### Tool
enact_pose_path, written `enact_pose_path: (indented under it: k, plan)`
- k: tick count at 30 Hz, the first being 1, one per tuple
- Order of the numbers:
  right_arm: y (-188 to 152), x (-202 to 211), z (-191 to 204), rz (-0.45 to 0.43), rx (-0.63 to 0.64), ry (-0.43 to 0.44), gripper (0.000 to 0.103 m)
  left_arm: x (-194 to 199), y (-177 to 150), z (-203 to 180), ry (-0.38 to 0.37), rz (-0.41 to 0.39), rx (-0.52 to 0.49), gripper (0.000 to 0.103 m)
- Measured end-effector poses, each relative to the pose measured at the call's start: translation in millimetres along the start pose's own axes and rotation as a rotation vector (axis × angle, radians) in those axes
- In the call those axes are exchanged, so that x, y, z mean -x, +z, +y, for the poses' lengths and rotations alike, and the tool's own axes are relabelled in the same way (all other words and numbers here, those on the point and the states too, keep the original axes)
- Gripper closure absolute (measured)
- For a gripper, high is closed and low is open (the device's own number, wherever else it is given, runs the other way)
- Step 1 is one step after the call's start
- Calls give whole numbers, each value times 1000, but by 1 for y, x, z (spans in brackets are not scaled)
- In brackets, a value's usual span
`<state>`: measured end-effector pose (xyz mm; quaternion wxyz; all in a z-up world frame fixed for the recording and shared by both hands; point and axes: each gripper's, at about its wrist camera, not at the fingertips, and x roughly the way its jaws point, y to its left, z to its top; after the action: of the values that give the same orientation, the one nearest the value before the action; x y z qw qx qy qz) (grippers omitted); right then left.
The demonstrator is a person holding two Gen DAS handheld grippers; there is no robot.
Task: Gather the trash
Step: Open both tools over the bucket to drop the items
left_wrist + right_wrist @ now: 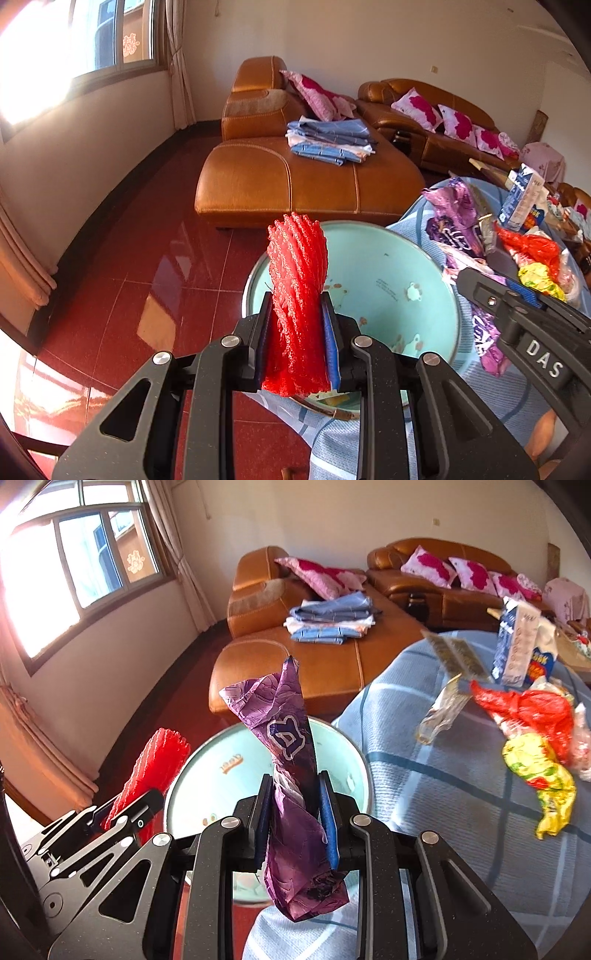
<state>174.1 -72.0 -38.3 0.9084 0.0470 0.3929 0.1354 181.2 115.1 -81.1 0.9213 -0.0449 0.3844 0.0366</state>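
Right up close, the left gripper point(297, 325) has its jaws pinched nearly together on a bunched red mesh net point(297, 280), which stands upright out of the pads. Beside it the right gripper point(295, 805) is clamped just as narrowly on a crumpled purple wrapper point(286, 760), also sticking up between its fingers. Both hang over the open mouth of a pale turquoise bin point(384, 280), which sits on the red tiled floor point(122, 288) against the edge of a table covered in a blue checked cloth point(454, 775); in the right wrist view the net shows at about nine o'clock from the wrapper.

Further along the cloth, out toward two and three o'clock, more rubbish lies loose: a yellow wrapper point(539, 775) touching a red plastic bag point(535, 709), a clear plastic sleeve point(441, 709), and a blue-and-white carton point(517, 646) standing upright behind them.

Beyond the bin at twelve o'clock sits an orange leather sofa point(280, 184) with folded blue linens point(328, 142) and pink pillows point(317, 94) on it.
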Motion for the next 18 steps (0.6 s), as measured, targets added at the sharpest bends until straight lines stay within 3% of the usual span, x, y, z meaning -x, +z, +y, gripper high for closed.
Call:
enact_pose_path:
  k: [8, 12, 13, 18]
  plan:
    - [2, -37, -1, 80, 2, 30, 75, -28, 2, 0, 8, 58, 4, 79]
    - [1, -45, 0, 102, 7, 35, 55, -36, 4, -1, 10, 74, 2, 77]
    - [1, -45, 0, 100, 6, 33, 54, -37, 4, -1, 11, 78, 0, 77]
    - [4, -41, -9, 89, -12, 26, 54, -39, 0, 4, 35, 85, 17, 51]
